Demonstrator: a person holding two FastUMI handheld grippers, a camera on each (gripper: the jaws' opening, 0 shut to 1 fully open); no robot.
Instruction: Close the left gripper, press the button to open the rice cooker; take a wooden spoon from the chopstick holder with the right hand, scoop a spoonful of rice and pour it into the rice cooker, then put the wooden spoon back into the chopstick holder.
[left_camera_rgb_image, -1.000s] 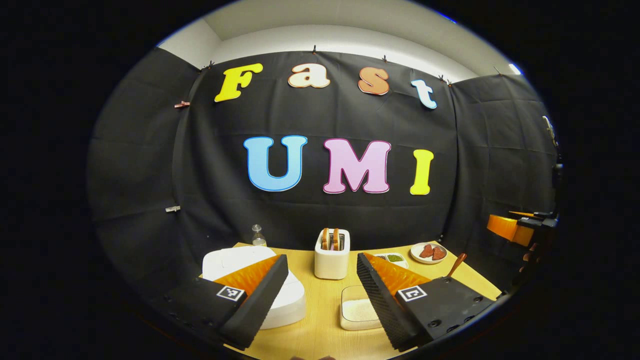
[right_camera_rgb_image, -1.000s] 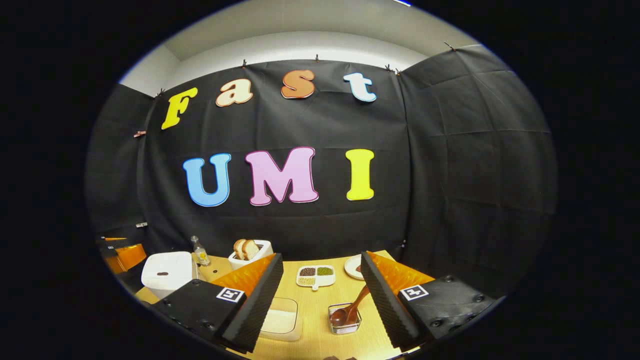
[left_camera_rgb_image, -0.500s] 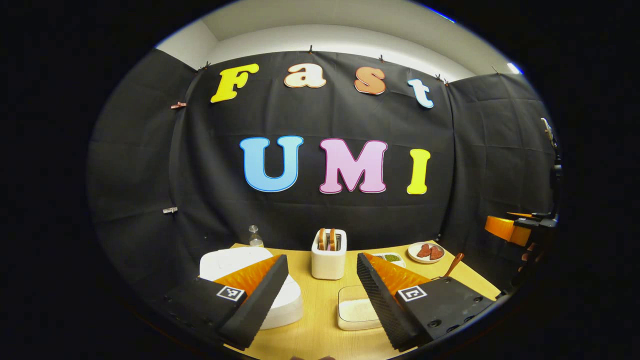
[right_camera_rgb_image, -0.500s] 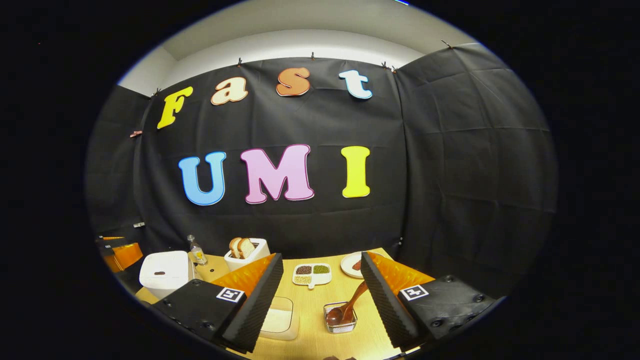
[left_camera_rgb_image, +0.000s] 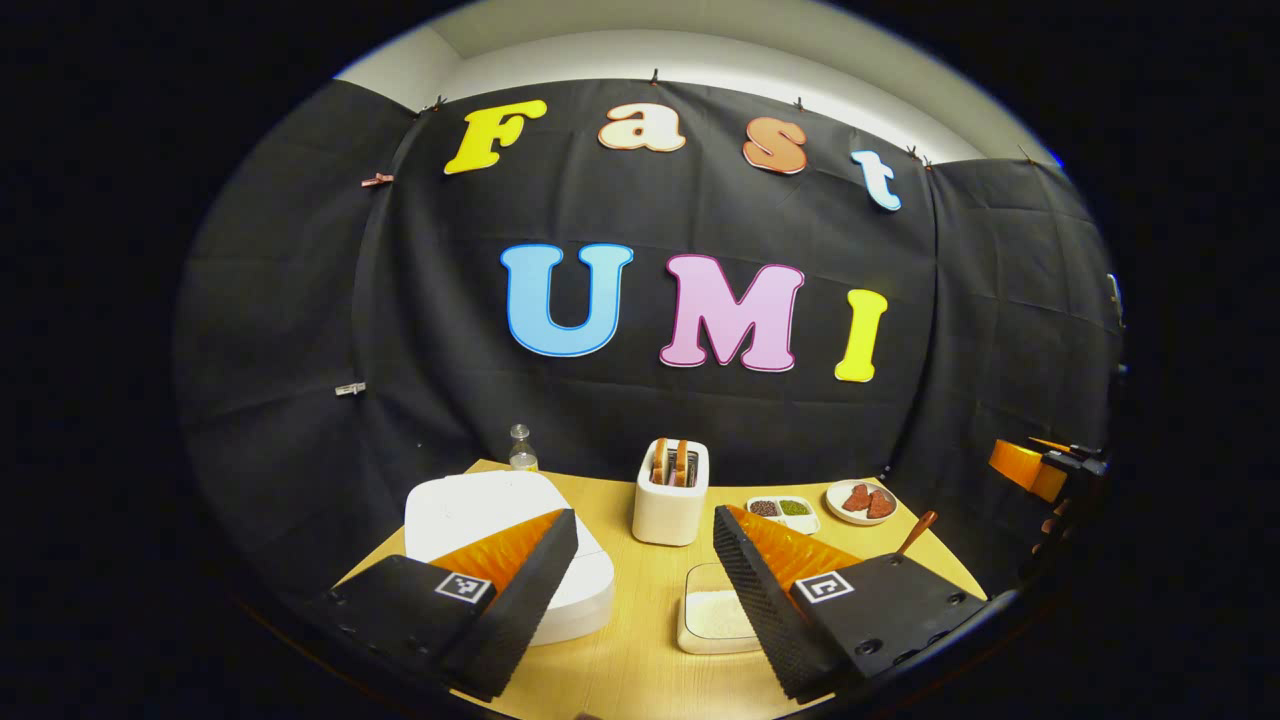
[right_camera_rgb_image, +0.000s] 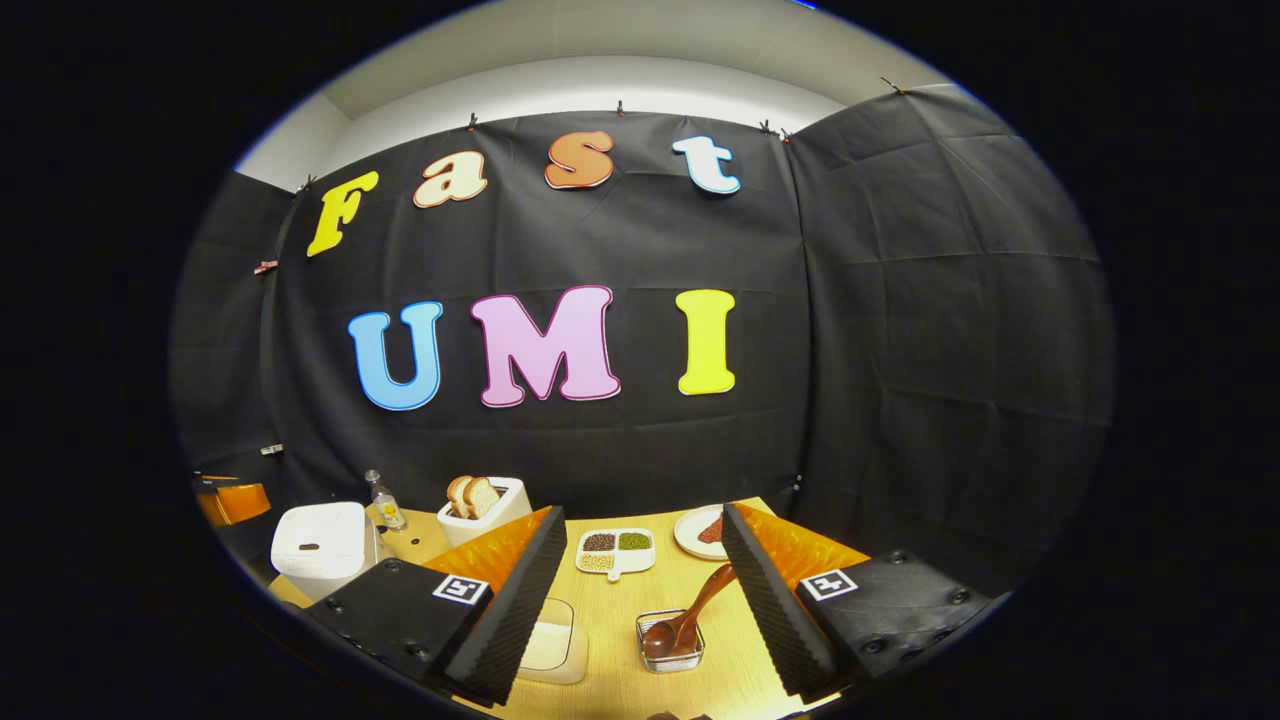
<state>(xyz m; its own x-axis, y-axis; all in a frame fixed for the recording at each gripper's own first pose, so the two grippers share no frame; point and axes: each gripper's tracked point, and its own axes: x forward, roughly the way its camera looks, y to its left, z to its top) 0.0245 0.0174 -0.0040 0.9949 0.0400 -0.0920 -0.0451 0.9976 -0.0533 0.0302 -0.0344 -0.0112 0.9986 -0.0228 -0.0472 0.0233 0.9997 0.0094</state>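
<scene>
Left hand-held gripper (left_camera_rgb_image: 645, 575) spread, rice cooker (left_camera_rgb_image: 500, 520) behind its left finger. Right hand-held gripper (right_camera_rgb_image: 643, 590) spread, wooden spoon (right_camera_rgb_image: 690, 618) between its fingers, untouched.

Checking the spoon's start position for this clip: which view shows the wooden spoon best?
The right gripper view: the wooden spoon leans in the clear chopstick holder, bowl down, between the open fingers. In the left gripper view, just its handle tip pokes above the left gripper's own finger.
</scene>
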